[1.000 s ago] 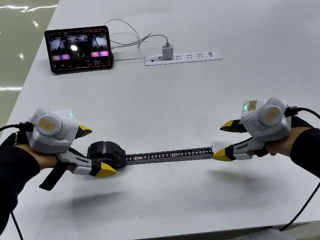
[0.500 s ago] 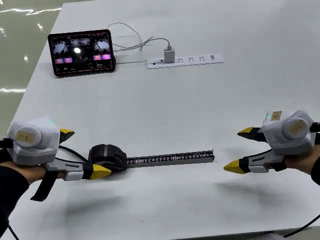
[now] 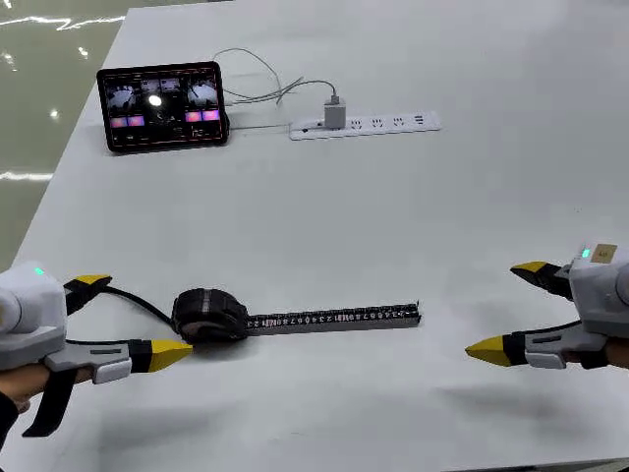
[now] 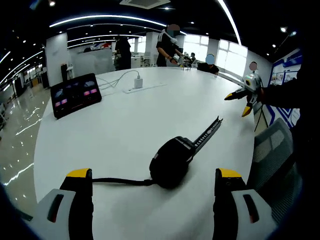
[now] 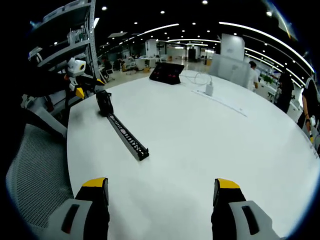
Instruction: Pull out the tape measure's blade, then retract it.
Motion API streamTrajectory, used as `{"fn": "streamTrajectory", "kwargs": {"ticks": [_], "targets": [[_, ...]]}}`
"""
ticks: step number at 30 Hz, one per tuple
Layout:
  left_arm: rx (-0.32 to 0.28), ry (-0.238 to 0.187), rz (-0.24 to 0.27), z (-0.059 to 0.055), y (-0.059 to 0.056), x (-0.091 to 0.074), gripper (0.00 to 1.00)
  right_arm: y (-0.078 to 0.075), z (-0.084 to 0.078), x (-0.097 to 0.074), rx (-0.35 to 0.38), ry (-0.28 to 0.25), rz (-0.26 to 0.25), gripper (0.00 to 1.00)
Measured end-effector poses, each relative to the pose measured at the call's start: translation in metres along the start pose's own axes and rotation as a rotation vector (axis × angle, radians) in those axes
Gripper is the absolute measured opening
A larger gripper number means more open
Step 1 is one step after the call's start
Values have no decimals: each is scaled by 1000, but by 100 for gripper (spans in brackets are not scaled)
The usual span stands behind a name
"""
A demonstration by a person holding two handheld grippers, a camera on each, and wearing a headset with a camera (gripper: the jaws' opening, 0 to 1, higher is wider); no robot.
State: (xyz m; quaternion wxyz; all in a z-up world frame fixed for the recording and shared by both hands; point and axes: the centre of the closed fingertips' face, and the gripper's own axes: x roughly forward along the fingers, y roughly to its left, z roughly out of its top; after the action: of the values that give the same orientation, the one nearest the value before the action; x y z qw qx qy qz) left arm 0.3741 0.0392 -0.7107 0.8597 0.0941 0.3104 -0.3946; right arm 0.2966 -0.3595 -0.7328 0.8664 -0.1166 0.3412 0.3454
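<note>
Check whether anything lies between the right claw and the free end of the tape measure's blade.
Nothing visible does. The right claw, jaws open, hangs apart from the tip of the blade, with bare white table between them. The tablet and power strip sit far off at the back.

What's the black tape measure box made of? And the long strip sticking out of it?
The case looks like black plastic, maybe rubber-coated: dull with only soft highlights. The blade seems thin dark-coated metal: it lies stiff and straight with pale printed marks, though I can't be sure.
</note>
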Motion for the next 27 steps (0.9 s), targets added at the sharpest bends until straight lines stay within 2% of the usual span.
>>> {"fn": "streamTrajectory", "kwargs": {"ticks": [3,7,10,13,17,22,27], "targets": [[5,9,19,-5,3,-3,99,-1,-3,-8,4,-11,-25,81],[-1,-3,36,-6,6,-7,99,-6,-8,-17,15,-19,-56,88],[3,3,43,-8,8,-9,99,-10,-12,-24,7,-15,-82,89],[-1,-8,50,-8,8,-11,99,-10,-11,-32,27,-26,-89,92],[4,-17,46,-9,4,-14,99,-11,-19,-38,37,-16,-106,91],[25,-11,59,-13,4,-16,99,-13,-29,-43,34,-22,-130,99],[33,-4,64,-19,2,-19,99,-8,-39,-47,39,-12,-112,99]]}}
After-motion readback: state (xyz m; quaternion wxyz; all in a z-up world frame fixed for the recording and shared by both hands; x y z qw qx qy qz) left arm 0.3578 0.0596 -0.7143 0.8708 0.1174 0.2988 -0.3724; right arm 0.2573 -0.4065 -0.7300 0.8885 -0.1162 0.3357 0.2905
